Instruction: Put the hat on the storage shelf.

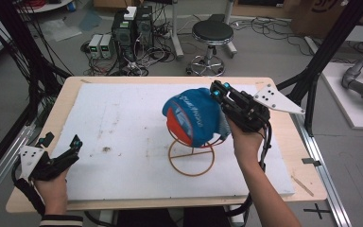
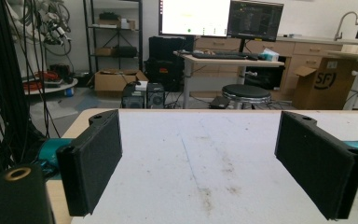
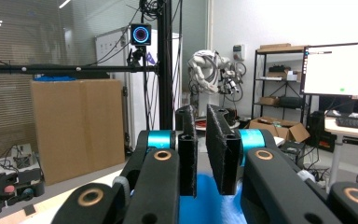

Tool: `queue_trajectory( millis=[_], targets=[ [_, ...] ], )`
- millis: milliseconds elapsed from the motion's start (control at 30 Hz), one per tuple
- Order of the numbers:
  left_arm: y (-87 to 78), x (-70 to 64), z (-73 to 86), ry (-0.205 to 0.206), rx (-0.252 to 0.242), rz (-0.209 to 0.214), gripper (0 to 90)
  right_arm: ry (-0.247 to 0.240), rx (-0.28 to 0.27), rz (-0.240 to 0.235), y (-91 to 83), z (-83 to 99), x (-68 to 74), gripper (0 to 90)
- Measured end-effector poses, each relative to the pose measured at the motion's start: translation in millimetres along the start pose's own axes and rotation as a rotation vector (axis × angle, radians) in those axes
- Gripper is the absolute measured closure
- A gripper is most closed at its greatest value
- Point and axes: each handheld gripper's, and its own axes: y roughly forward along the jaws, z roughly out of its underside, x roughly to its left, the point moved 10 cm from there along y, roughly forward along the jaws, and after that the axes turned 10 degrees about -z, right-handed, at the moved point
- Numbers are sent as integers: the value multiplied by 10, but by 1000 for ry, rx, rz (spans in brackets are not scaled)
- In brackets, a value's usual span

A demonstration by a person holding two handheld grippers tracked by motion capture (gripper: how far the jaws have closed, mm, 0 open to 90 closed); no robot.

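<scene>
Two grippers are at work here, but only one is engaged. The right gripper (image 1: 216, 90) sits at about two o'clock of the blue cap (image 1: 194, 116), its jaws nearly together at the cap's upper right edge; in the right gripper view a strip of blue fabric (image 3: 204, 200) shows below and between the pads, with a slim gap above it, so it appears clenched on the cloth, though the pinch point itself is hidden. The cap drapes over an orange wire stand (image 1: 190, 158) whose ring base rests on the white foam pad (image 1: 123, 142) at the middle of the table (image 1: 283, 142).

The left gripper (image 1: 75, 143) rests at eight o'clock near the pad's corner, well apart from the cap, its jaws spread wide with nothing between them.

To do this step well, I judge the hold should be on a firm fold of fabric rather than a thin edge, and any pull should go straight up off the stand so that the light ring base does not tip. The idle gripper could steady the ring.
</scene>
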Motion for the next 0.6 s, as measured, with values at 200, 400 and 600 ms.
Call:
queue_trajectory(
  millis=[200, 400, 600],
  targets=[
    [-1, 2, 1, 0, 1, -2, 151, 0, -9, 3, -9, -33, -7, 828],
    [-1, 3, 2, 1, 2, -1, 151, -2, -19, 17, -39, -57, -40, 789],
    [0, 0, 4, 1, 2, 0, 150, -18, -37, 91, -95, -99, -120, 506]
  ],
)
